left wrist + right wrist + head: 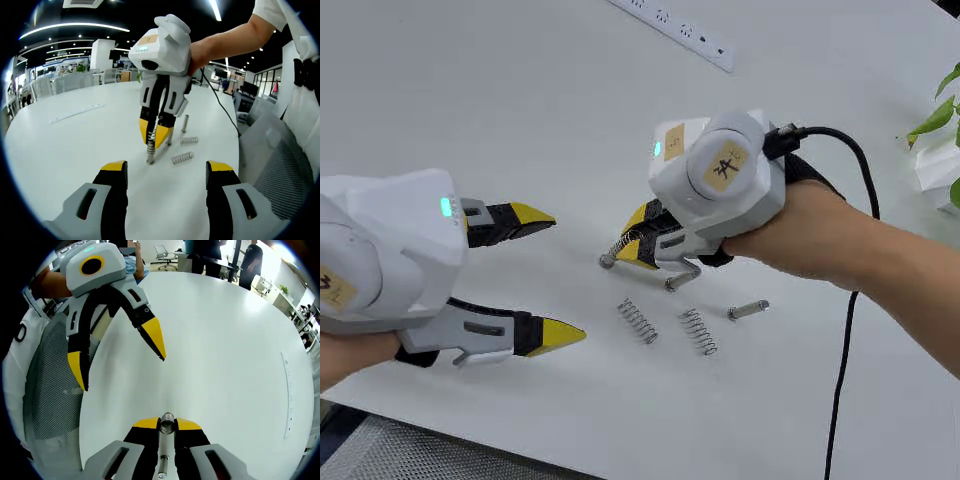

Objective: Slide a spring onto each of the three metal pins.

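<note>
I am pinching a slim metal pin (150, 157), wearing a coiled wire spring (151, 142), in my right gripper (155, 137). My left gripper (166, 167) is hanging spread, empty. Next, I judge: releasing it, fetching a loose spring (638, 320).

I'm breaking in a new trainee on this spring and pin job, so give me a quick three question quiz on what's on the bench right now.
1. True or false: the left tool is shut on a spring.
2. What does the right tool hold? A) a loose spring alone. B) a pin with a coil around it. C) nothing.
3. How many springs lie loose on the white table?

Key: 1 false, its jaws stand wide open and empty. 2 B. 3 two, side by side in front of the right tool.
</note>
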Demonstrator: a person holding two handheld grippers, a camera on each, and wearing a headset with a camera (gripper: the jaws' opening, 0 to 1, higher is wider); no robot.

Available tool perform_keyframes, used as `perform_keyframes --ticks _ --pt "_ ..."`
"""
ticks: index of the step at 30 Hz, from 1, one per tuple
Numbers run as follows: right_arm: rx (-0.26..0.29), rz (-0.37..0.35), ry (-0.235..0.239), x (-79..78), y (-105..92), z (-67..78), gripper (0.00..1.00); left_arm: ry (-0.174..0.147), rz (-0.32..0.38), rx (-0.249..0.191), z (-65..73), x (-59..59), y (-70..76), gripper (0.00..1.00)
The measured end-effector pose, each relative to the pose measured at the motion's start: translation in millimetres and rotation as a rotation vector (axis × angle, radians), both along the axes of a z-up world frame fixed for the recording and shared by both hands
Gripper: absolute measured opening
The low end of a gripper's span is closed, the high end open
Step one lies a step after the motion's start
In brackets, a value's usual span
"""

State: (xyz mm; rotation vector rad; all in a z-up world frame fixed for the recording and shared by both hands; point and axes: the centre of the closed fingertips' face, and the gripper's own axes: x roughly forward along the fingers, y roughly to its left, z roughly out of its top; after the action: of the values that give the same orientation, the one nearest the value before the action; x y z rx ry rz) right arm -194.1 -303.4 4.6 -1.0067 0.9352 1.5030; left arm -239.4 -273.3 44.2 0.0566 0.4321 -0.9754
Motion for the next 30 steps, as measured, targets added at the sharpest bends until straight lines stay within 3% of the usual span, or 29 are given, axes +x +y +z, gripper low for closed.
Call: perform_keyframes --ticks 30 --pt "0.004 0.017 -0.029 0.0 1.2 -20.9 0.08 0.008 -0.005 -0.002 -2.0 0.9 -0.9 0.61"
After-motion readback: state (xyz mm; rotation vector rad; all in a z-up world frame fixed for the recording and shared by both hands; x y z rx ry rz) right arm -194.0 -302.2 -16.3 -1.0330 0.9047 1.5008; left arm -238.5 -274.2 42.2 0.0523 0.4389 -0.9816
